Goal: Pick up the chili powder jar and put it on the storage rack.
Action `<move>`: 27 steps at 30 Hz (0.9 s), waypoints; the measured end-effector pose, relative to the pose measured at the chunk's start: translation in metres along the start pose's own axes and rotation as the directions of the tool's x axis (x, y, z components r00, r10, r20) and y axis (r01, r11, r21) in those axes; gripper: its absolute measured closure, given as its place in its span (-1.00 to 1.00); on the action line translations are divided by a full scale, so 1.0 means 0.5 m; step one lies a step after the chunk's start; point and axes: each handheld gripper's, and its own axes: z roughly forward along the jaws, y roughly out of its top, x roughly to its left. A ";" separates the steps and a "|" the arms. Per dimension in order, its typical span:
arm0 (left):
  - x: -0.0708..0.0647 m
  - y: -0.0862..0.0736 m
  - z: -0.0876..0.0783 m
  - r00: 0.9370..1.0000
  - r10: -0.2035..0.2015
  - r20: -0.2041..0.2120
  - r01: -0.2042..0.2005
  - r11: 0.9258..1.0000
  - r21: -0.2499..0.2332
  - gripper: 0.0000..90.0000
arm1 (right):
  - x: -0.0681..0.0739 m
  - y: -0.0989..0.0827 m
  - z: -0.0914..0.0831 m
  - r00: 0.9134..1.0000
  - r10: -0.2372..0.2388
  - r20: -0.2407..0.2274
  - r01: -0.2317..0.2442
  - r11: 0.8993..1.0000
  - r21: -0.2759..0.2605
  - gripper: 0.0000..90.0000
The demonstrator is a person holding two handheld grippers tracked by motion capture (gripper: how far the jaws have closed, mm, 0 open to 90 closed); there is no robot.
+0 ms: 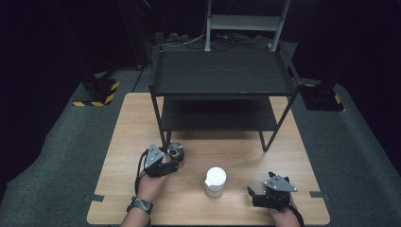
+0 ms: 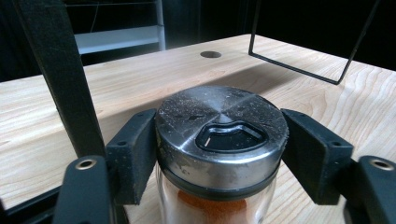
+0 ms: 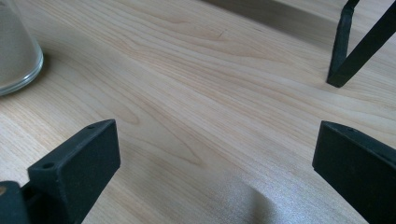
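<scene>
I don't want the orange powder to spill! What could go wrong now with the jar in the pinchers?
1. The left gripper seems to pinch the spice jar high up by its smooth metal lid, so the glass jar might slip or swing when lifted.
2. The black rack's leg stands right beside the jar; lifting carelessly could bump it.
3. The lid's pour opening looks open, so tilting could let powder out.

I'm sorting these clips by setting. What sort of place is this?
Probably a lab or test studio, not a home: a bare wooden table on grey carpet, hazard-striped stands in a dark room, and only a black shelf rack.
</scene>
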 end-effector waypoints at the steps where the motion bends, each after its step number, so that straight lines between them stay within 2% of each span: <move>1: 0.002 -0.002 0.000 1.000 -0.008 0.002 0.008 1.000 -0.006 -0.28 | 0.000 0.000 0.000 1.000 0.001 0.000 -0.001 1.000 0.000 -1.00; 14: -0.006 -0.002 -0.003 1.000 0.006 -0.010 -0.006 1.000 -0.011 -0.22 | 0.000 0.000 0.000 1.000 -0.002 -0.001 0.002 1.000 -0.001 -1.00; 27: -0.024 0.028 -0.040 1.000 0.000 0.001 0.000 0.998 -0.063 -0.22 | 0.000 -0.001 0.000 1.000 -0.002 -0.002 0.002 1.000 -0.003 -1.00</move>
